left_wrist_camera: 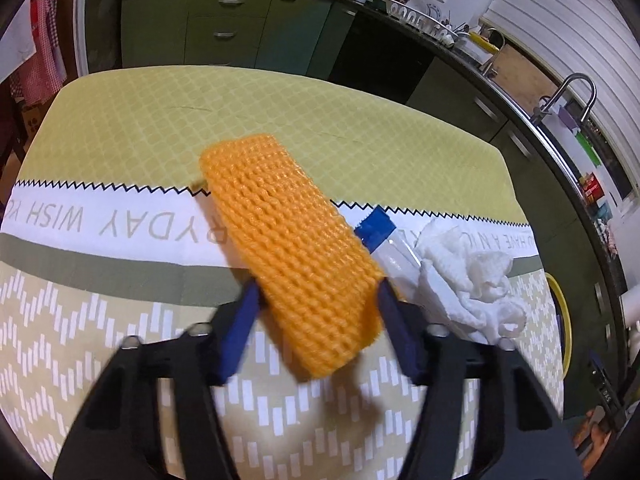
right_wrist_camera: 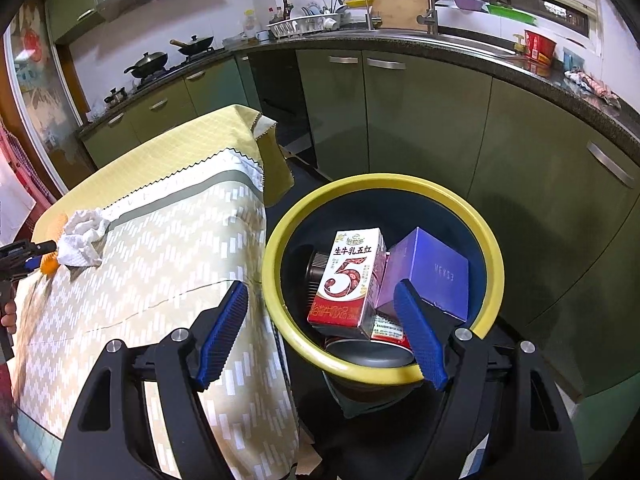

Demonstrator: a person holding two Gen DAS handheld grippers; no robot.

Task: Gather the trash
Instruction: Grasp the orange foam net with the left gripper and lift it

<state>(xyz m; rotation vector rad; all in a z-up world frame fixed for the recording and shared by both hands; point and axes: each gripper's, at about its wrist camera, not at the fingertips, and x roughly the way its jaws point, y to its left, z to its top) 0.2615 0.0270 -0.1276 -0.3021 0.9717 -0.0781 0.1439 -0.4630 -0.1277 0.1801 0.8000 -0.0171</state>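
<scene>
My left gripper is shut on an orange foam net sleeve and holds it above the table. Behind it lie a clear tube with a blue cap and a crumpled white paper towel. My right gripper is open and empty over the yellow-rimmed trash bin. The bin holds a red-and-white milk carton, a purple box and a dark can. The paper towel and the left gripper also show in the right wrist view.
The table carries a yellow-green patterned cloth. The bin's rim shows at the table's right edge. Green kitchen cabinets with a sink and counter stand behind the bin, and a stove with pans stands at the back.
</scene>
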